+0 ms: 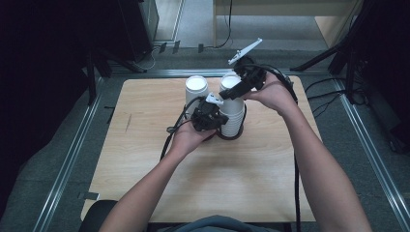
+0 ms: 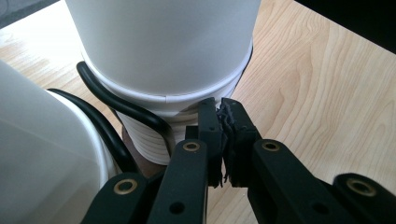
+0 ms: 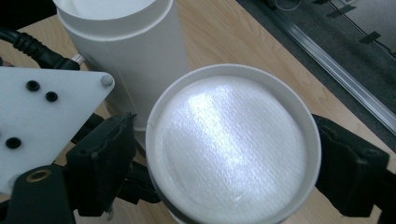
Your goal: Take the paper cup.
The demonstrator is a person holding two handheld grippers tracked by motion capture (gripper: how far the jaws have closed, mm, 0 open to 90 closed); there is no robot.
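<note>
The right gripper (image 3: 224, 163) stands wide apart around the top of the stacked paper cups (image 3: 233, 149), pads clear of the rim. The left gripper (image 2: 223, 140), jaws together on nothing, sits against the stack's base on the wooden table (image 1: 270, 169), beside a second cup stack (image 1: 196, 89).

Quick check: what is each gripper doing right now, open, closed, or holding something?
Left gripper: closed, nothing between its fingers.
Right gripper: open around the cup stack.

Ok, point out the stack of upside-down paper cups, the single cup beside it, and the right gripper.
stack of paper cups (image 1: 232, 118), high view, ribbed side wall.
single paper cup (image 1: 196, 84), high view, upturned base.
right gripper (image 3: 233, 156), right gripper view, midway between the open jaws.
</note>
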